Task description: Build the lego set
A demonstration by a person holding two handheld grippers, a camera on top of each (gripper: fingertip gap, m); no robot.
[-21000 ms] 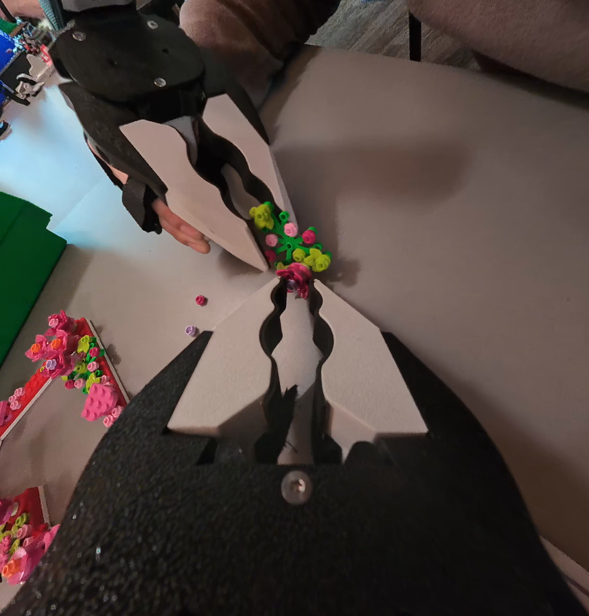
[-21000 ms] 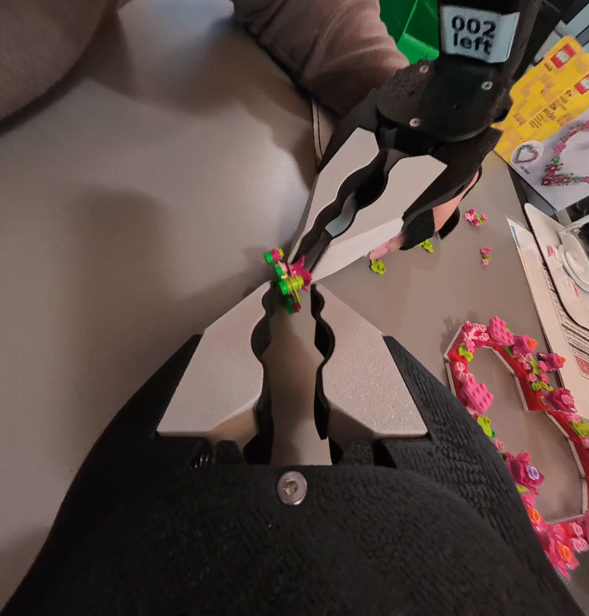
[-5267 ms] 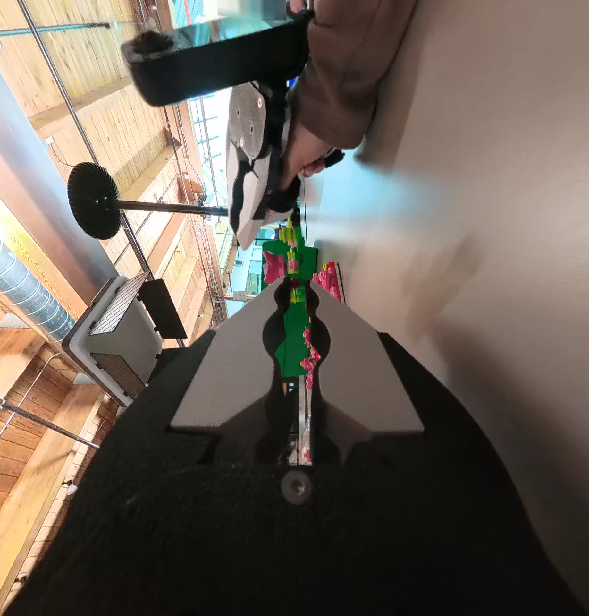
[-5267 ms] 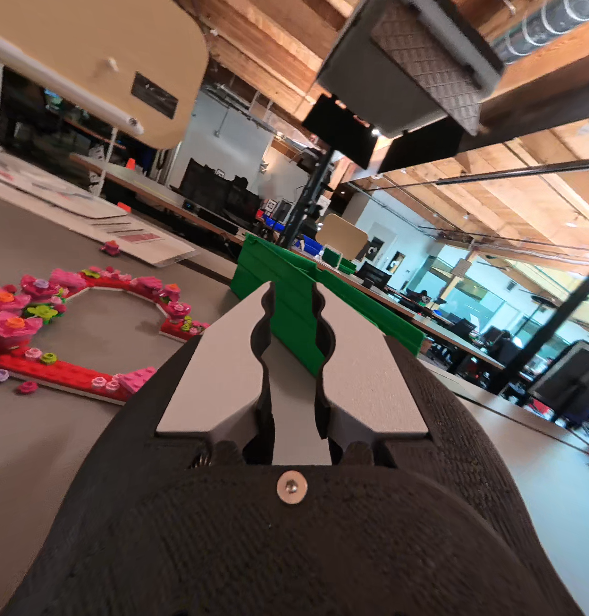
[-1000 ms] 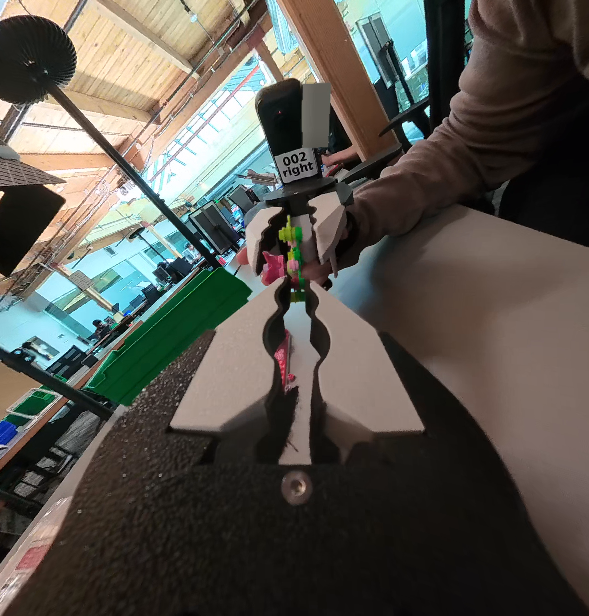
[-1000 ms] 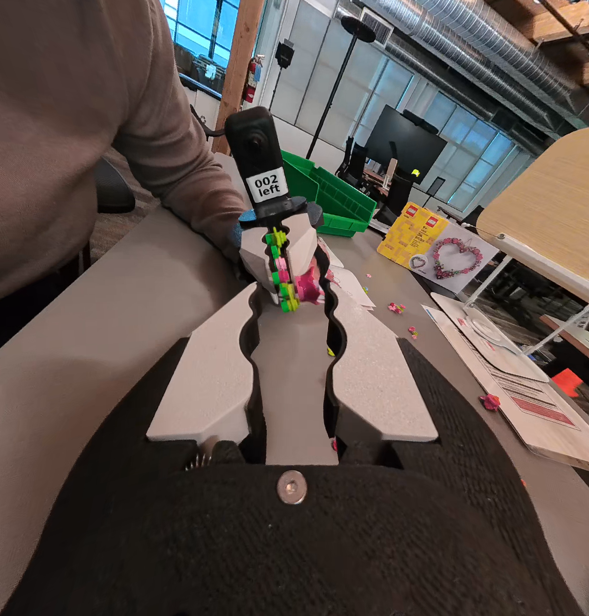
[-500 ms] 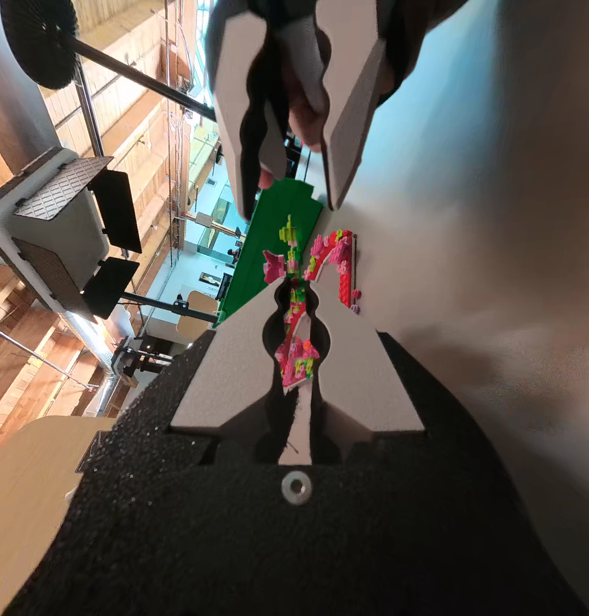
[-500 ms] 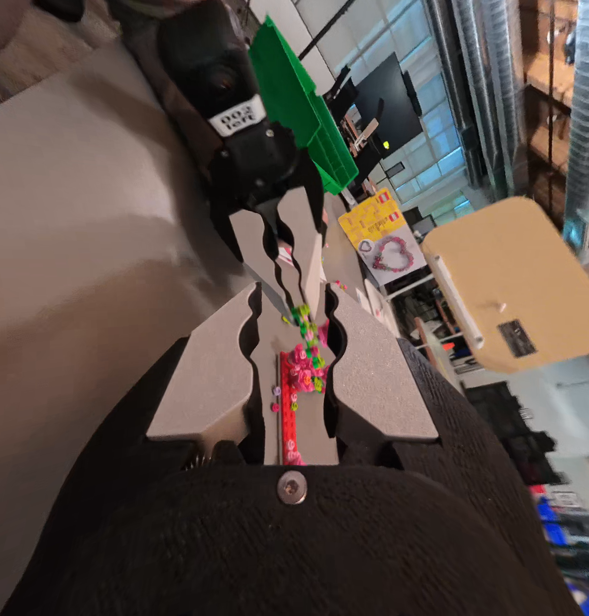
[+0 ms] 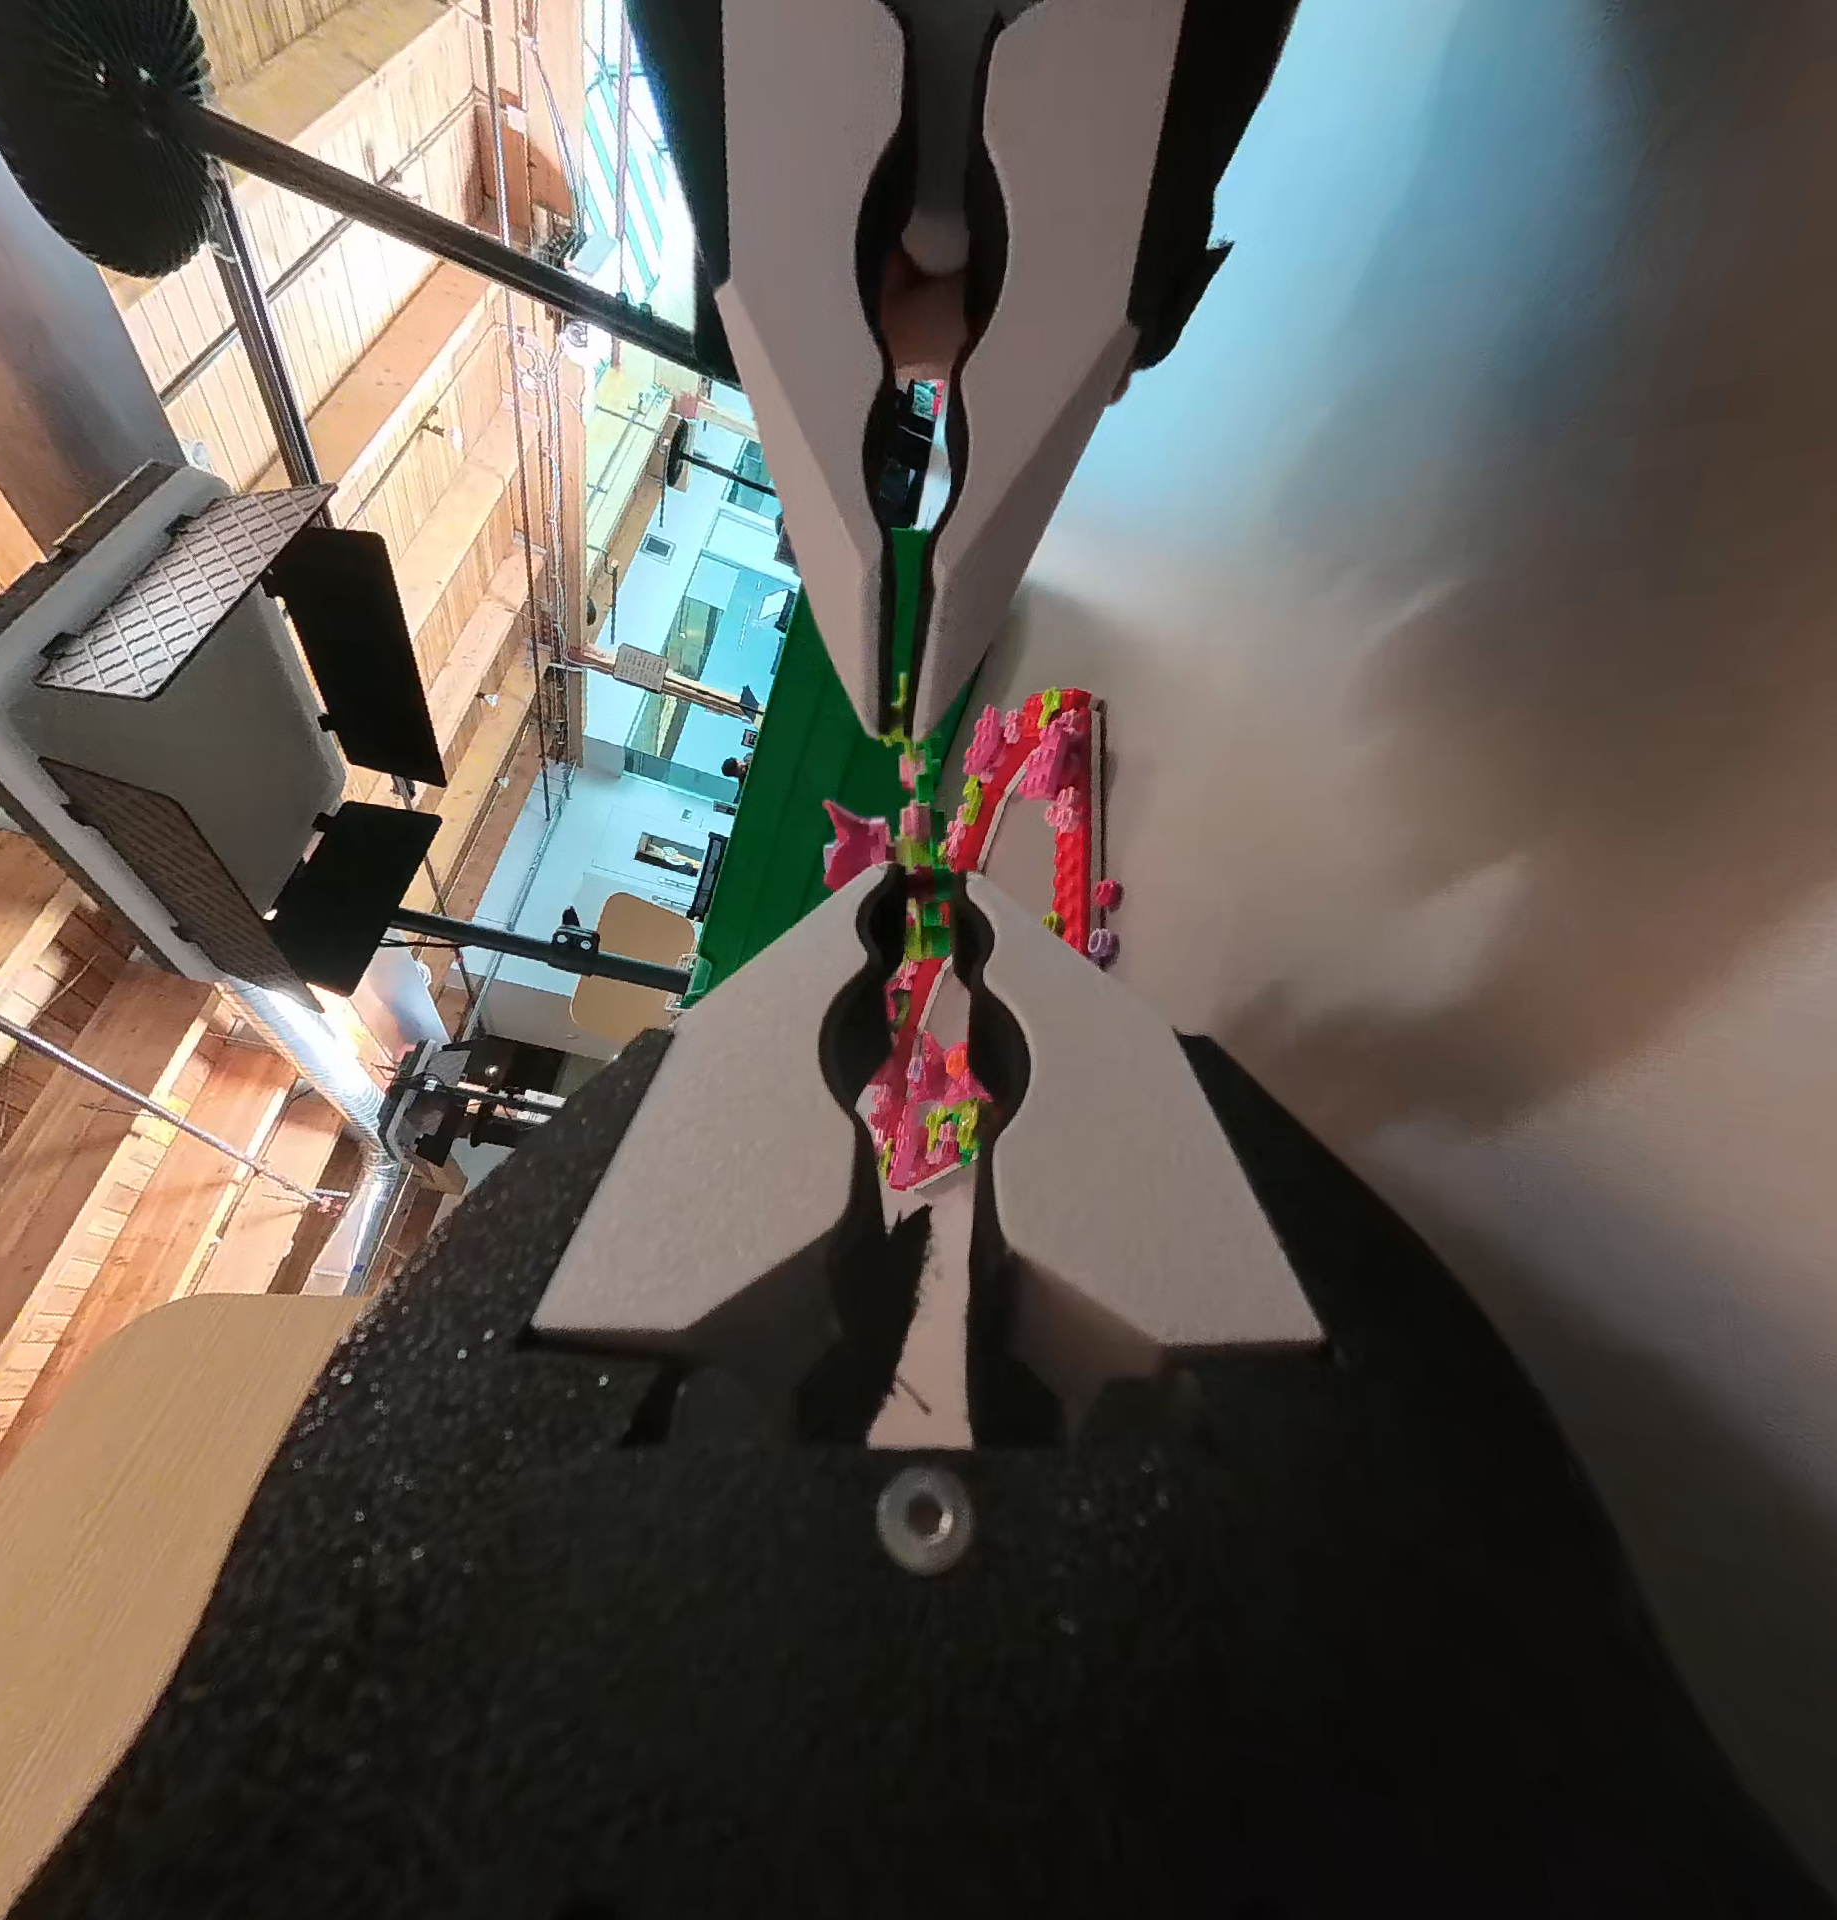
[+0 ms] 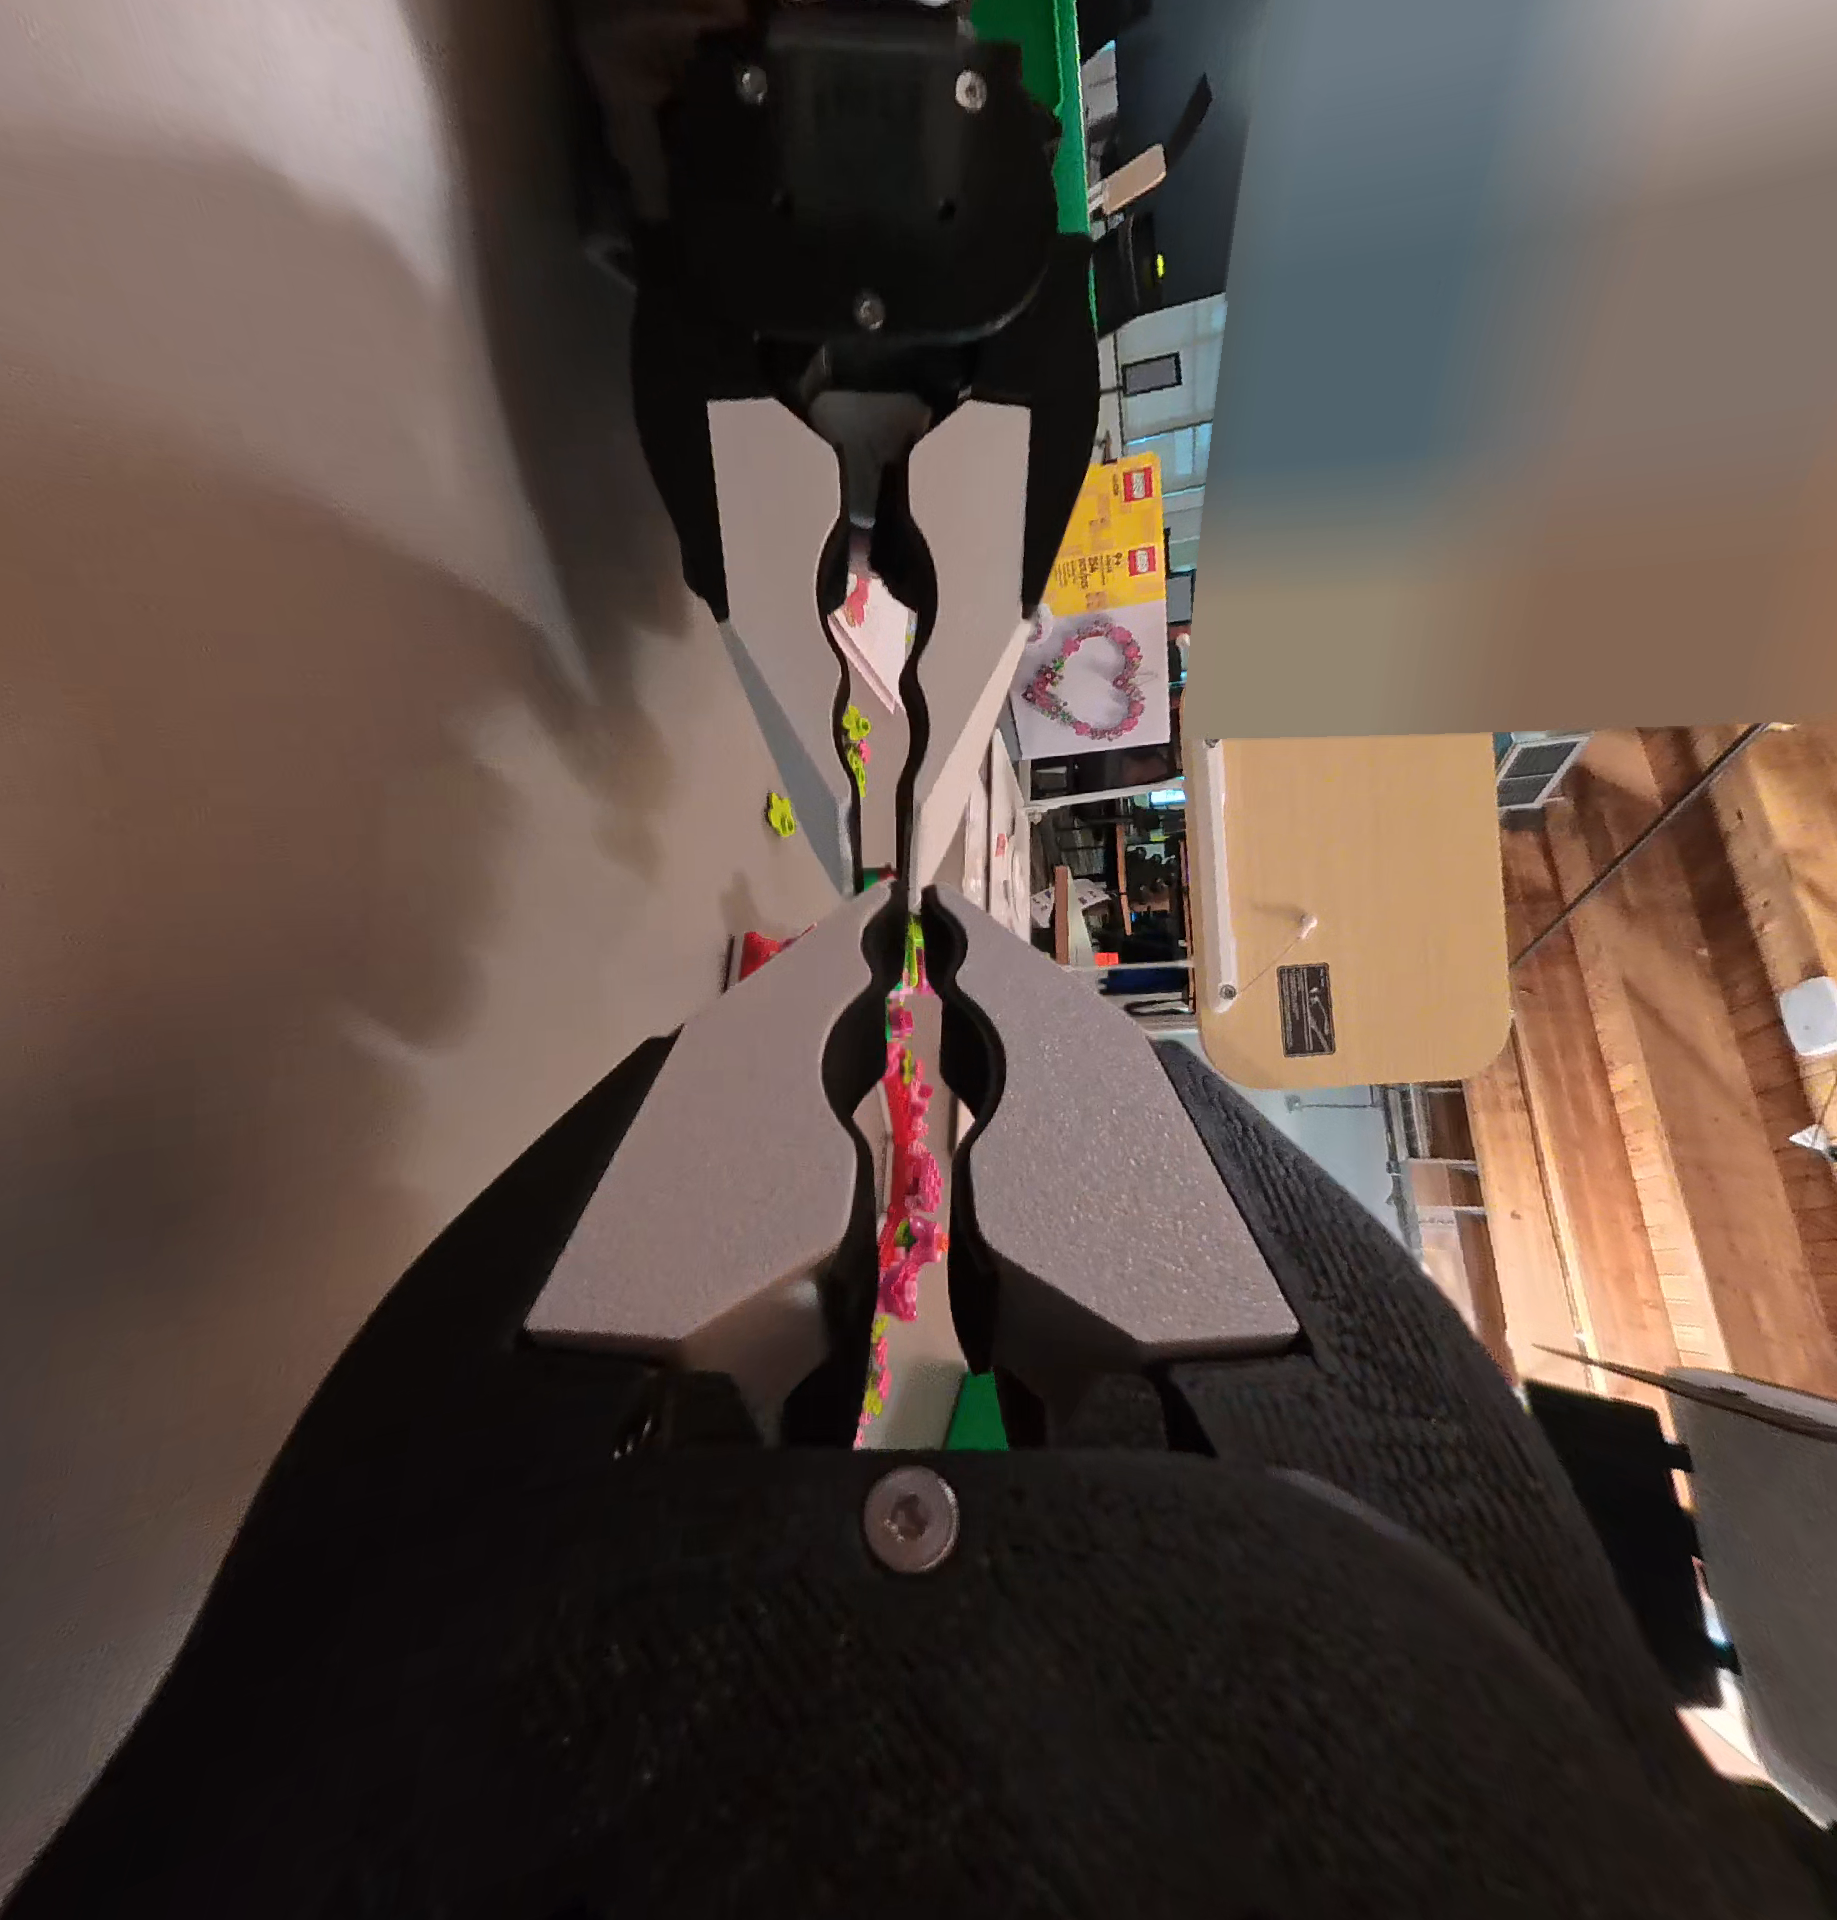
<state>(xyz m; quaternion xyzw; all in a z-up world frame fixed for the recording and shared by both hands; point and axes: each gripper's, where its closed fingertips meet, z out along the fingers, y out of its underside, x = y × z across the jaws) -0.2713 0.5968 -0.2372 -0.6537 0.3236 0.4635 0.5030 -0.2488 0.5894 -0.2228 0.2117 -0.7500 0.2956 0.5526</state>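
A small flower cluster [image 9: 916, 800] of green, lime and pink pieces is held in the air between both grippers, above the grey table [image 9: 1465, 623]. My left gripper [image 9: 919, 883] is shut on its near end. My right gripper [image 9: 898, 722] reaches in from the opposite side and is shut on its far end. In the right wrist view the cluster [image 10: 912, 948] shows edge-on between the tips of my right gripper [image 10: 906, 909], with my left gripper [image 10: 878, 883] tip to tip against it. The red heart frame with pink flowers [image 9: 1065, 821] lies on the table behind.
A green bin [image 9: 815, 748] stands beyond the heart frame. A yellow set box [image 10: 1106, 540] and loose lime pieces [image 10: 781, 812] lie on the table. A light wooden board [image 10: 1340, 904] stands to the side. Both views are rolled sideways. Less than 4 cm separates the two grippers' tips.
My right gripper was open and apart from the cluster half a second ago; it has moved in and shut on the cluster's far end. My left gripper kept its hold.
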